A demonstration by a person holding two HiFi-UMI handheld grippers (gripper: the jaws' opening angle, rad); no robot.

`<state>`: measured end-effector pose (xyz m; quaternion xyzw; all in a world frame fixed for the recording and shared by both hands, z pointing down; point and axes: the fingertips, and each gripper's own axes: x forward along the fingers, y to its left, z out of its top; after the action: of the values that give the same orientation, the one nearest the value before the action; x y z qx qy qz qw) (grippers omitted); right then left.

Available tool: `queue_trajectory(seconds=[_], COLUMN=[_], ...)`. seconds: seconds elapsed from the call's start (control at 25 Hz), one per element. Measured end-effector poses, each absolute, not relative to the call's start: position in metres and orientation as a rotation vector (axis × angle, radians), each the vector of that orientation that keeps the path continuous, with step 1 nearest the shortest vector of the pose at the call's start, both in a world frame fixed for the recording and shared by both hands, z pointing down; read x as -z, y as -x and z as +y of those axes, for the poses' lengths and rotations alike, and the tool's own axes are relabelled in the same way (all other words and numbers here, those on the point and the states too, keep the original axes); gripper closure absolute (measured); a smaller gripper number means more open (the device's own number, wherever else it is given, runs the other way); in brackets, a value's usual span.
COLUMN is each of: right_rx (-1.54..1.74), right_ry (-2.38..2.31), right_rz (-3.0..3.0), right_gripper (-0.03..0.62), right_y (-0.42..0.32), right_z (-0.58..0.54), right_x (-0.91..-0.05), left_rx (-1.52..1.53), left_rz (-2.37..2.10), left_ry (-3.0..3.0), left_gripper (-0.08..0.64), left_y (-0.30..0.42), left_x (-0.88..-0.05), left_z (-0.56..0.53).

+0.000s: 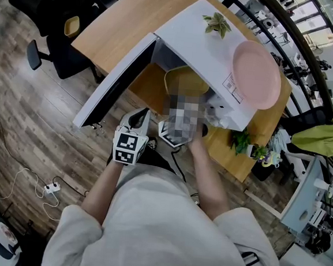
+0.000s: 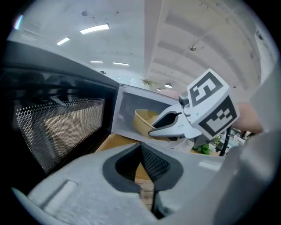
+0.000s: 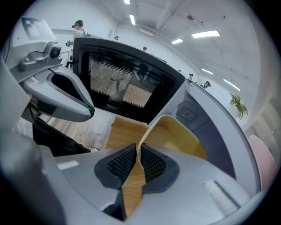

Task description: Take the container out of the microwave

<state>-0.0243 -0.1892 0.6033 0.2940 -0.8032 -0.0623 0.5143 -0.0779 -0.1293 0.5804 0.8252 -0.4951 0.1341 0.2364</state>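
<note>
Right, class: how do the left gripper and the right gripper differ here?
The right gripper is shut on the rim of the yellow container; the left gripper is shut on nothing. The right gripper reaches the mouth of the microwave; the left gripper sits back from it. Both face the open microwave.

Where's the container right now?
Head view, centre: the yellow container sits at the mouth of the open microwave, its near rim pinched by the right gripper.
</note>
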Motion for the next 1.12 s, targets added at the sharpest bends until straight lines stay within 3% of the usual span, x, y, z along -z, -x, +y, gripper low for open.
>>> queue_trajectory(seconds=[1.12], right_rx=[0.128], right_ry=[-0.726], right_rz=[-2.032], right_gripper=[0.548], right_y=[0.049], right_z=[-0.144], right_x=[-0.589], left_rx=[-0.438], left_rz=[-1.440], left_ry=[-2.269], left_gripper=[0.557], left_y=[0.103], left_x=[-0.564], left_z=[-0.095])
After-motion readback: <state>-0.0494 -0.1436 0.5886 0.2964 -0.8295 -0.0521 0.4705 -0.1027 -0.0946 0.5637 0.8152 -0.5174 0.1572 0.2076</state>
